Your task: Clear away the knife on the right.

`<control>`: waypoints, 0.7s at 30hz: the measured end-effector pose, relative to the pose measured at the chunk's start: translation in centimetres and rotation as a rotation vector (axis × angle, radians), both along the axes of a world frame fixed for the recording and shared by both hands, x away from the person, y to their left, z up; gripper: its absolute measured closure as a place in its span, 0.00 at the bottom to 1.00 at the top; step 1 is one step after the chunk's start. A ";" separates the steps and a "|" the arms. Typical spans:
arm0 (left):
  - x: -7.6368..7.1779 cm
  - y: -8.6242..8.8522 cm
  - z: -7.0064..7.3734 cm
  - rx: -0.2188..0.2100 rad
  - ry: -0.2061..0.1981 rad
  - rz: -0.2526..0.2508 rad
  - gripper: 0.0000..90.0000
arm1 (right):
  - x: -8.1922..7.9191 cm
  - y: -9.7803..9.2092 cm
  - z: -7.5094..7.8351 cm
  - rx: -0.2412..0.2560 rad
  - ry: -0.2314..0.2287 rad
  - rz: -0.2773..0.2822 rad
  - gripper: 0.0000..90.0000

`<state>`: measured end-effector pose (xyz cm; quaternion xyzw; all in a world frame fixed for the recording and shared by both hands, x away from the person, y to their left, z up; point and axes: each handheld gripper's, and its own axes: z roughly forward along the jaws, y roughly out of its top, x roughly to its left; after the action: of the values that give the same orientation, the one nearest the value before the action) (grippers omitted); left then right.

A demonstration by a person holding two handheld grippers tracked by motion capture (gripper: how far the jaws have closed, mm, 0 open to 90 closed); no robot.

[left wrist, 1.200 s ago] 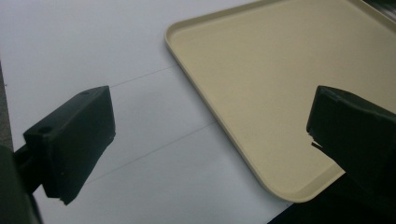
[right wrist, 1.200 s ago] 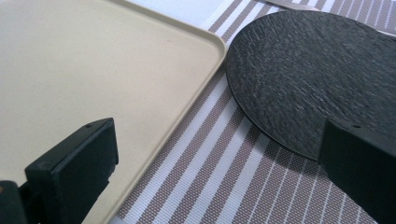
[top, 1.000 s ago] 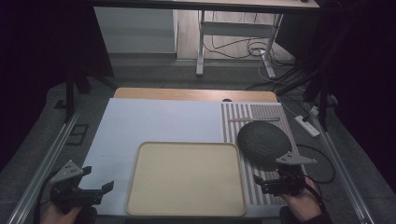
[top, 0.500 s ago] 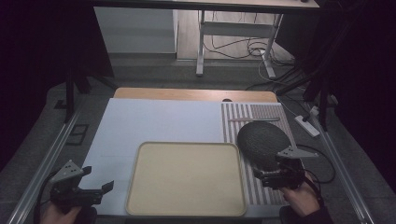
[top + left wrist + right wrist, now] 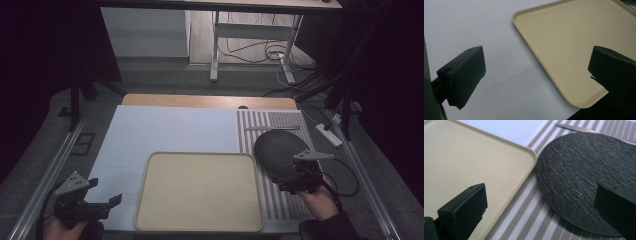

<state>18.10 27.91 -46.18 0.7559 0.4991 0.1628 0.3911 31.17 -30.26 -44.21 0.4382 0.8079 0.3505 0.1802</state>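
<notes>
Worktop (image 5: 165,130) in high view: beige tray (image 5: 200,190) at near edge, dark round mat (image 5: 277,150) on striped placemat (image 5: 272,125) toward right edge, thin utensil (image 5: 272,128) just beyond it. Left tongs (image 5: 107,202) at near left corner; right tongs (image 5: 290,187) over mat's near rim.

Left gripper view: left tongs (image 5: 534,72) wide open, empty, straddling tray (image 5: 579,45) near corner.

Right gripper view: right tongs (image 5: 544,205) wide open, nothing held; mat (image 5: 584,182) texture & tray (image 5: 461,162) rim clear. No readable writing.
</notes>
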 end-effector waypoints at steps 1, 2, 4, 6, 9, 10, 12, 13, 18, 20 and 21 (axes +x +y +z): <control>0.0 0.0 0.0 -0.001 0.000 0.000 0.02 | 0.2 0.0 -0.2 -0.004 0.010 -0.006 0.00; 0.0 0.0 0.0 0.000 0.000 0.000 0.02 | 0.6 -0.1 -0.4 -0.010 0.014 -0.012 0.00; 0.0 0.0 0.0 -0.001 0.001 0.000 0.02 | 1.0 -0.1 -0.5 -0.016 0.022 -0.015 0.00; 0.0 0.0 0.0 -0.001 0.001 0.000 0.02 | 1.5 0.0 -0.7 -0.017 0.025 -0.018 0.00; 0.0 0.0 0.0 -0.001 0.000 0.000 0.02 | 2.4 0.1 -0.9 -0.029 0.027 -0.018 0.00; 0.0 0.0 0.0 -0.002 0.000 0.000 0.02 | 2.6 0.2 -0.9 -0.029 0.028 -0.018 0.00; 0.0 0.0 0.0 -0.002 0.001 0.000 0.02 | 3.2 0.3 -1.1 -0.036 0.030 -0.019 0.00; 0.0 0.0 0.0 -0.001 0.000 0.000 0.02 | 3.5 0.4 -1.2 -0.042 0.031 -0.021 0.00; 0.0 0.0 0.0 -0.003 0.000 -0.001 0.02 | 5.0 0.7 -1.4 -0.082 0.026 -0.020 0.00; 0.0 0.0 0.0 -0.003 0.000 -0.001 0.02 | 5.5 0.8 -1.5 -0.090 0.030 -0.020 0.00; 0.0 0.0 0.0 -0.003 0.000 -0.001 0.02 | 5.5 0.8 -1.5 -0.090 0.030 -0.020 0.00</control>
<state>18.13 27.94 -46.19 0.7555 0.4992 0.1618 0.3921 36.68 -29.50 -45.70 0.4427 0.8211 0.3052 0.1913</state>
